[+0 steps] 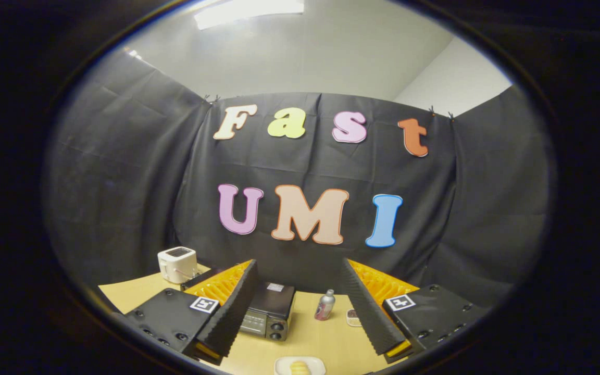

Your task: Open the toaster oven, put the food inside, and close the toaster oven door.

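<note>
A black toaster oven (269, 312) stands on the wooden table (321, 341), its door shut, partly hidden behind my left finger (227, 317). Below it, near the table's front edge, a white plate (300, 366) carries a piece of yellow food (299, 367). My gripper (300, 323) is held well above the table, open wide, with nothing between its fingers. The oven sits ahead between the fingers, toward the left one; the plate lies between them, nearer to me.
A small can (325, 305) stands to the right of the oven, with a small round thing (353, 315) beside it by the right finger. A white toaster (177, 264) stands at the back left of the table. Black cloth walls close in the booth.
</note>
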The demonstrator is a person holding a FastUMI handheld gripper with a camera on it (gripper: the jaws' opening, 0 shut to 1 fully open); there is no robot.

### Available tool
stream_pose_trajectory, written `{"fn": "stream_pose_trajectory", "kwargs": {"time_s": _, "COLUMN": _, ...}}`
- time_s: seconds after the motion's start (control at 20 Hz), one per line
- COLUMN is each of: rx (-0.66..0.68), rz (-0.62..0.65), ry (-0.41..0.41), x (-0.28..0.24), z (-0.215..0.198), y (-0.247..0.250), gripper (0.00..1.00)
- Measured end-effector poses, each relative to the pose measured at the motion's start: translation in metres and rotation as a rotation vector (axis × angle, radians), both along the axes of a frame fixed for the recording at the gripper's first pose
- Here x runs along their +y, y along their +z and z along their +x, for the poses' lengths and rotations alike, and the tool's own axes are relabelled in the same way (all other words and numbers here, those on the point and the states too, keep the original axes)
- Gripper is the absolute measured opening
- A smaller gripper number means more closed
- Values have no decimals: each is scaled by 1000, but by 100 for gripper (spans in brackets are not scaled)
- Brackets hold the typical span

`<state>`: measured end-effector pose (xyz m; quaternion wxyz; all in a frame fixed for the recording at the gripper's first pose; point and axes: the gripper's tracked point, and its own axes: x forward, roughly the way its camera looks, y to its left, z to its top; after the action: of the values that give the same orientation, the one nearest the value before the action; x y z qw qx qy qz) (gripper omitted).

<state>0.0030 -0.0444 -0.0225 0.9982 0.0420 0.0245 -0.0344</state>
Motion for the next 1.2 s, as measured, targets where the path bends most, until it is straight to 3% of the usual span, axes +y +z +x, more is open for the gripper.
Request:
{"fn": "stream_pose_trajectory", "kwargs": {"time_s": 0.4, "rx": -4, "rz": 53, "ry": 41, "x": 28, "z": 11, "y": -33, "gripper": 100}}
{"fn": "stream_pose_trajectory", "kwargs": {"time_s": 0.8, "rx": -15, "rz": 229, "ry": 120, "x": 91, "z": 28, "y": -139, "gripper": 100}}
{"fn": "stream_pose_trajectory", "kwargs": {"time_s": 1.2, "rx": 71, "rz": 288, "ry": 10, "x": 94, "z": 67, "y": -253, "gripper": 100}}
